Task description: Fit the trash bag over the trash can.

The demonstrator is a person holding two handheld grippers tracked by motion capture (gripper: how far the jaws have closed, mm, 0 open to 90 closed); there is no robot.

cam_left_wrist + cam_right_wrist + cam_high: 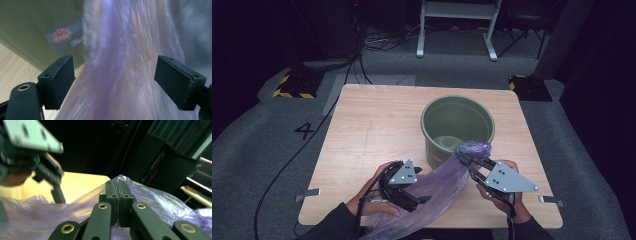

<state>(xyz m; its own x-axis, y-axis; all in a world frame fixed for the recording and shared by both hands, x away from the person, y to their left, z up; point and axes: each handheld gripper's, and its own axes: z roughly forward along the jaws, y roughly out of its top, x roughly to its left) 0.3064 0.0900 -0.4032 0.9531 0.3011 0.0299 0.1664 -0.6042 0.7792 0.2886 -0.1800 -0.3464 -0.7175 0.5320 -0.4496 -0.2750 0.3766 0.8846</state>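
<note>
- Two grippers work one thin, translucent purple plastic bag, crinkled and glossy, stretched in a long band from the near table edge up to the bucket's near rim.
- Right gripper is clenched on the bag's bunched far end; its pads meet with film pinched between them.
- Left gripper is released: the jaws stand wide, the bag runs between the flat dark pads without being pressed.
- Round olive-green plastic bucket stands on the right half of the pale wood-grain table; its smooth inside looks bare.
- Left gripper view shows a label with a red mark on the bucket wall.
- Right gripper view shows the other hand beyond the bag.
</note>
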